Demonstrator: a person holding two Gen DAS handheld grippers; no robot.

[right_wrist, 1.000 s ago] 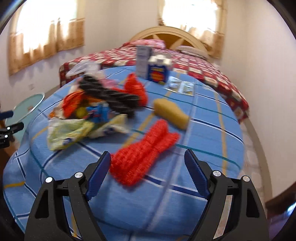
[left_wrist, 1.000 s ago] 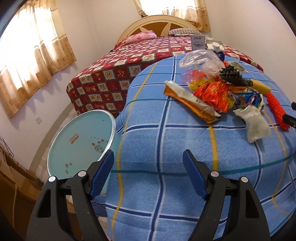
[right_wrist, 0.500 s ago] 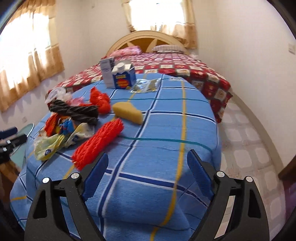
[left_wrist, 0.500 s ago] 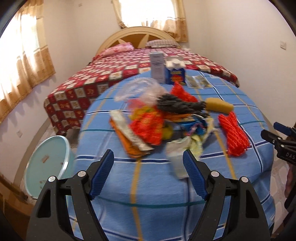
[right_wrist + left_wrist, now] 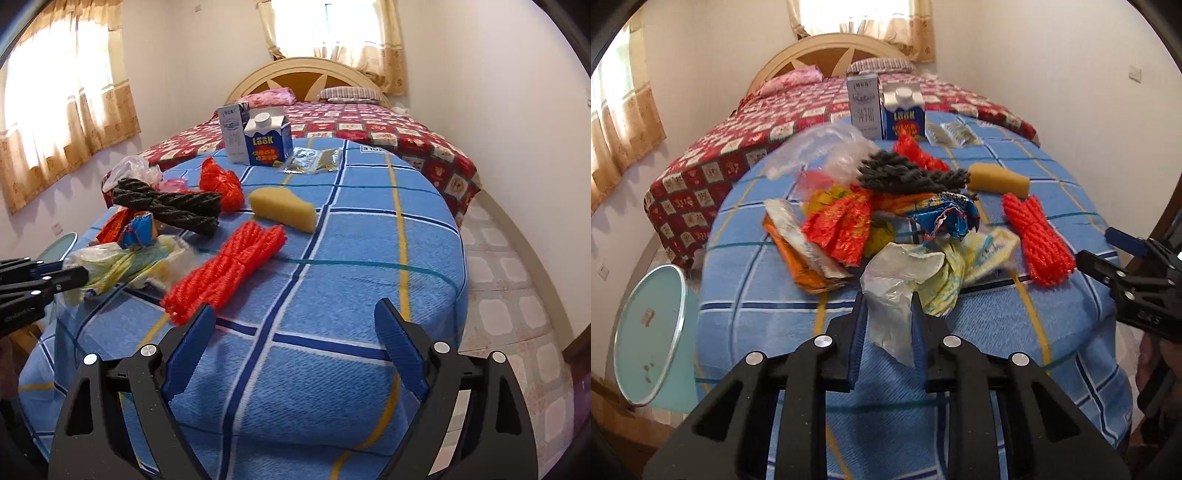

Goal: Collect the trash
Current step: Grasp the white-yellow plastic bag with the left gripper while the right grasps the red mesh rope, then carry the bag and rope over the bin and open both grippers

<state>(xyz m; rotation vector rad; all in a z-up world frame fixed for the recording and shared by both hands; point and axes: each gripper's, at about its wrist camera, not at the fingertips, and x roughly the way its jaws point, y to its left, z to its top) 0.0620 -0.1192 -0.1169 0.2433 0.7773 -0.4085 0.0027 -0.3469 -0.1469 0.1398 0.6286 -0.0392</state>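
Wrapper (image 5: 892, 295), translucent white, crumpled; left gripper (image 5: 886, 325) jaws closing round it

Sunlit curtained windows (image 5: 325, 22), patchwork-quilted bed (image 5: 388, 129)

Home bedroom; bed (image 5: 369, 125), curtains (image 5: 66, 122)

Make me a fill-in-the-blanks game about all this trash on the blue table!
1. The left gripper is closing on a clear plastic ____.
2. The carton with a white cap is coloured ____.
3. The yellow sponge lies beside a ____ net bundle.

Missing words: bag; blue; red
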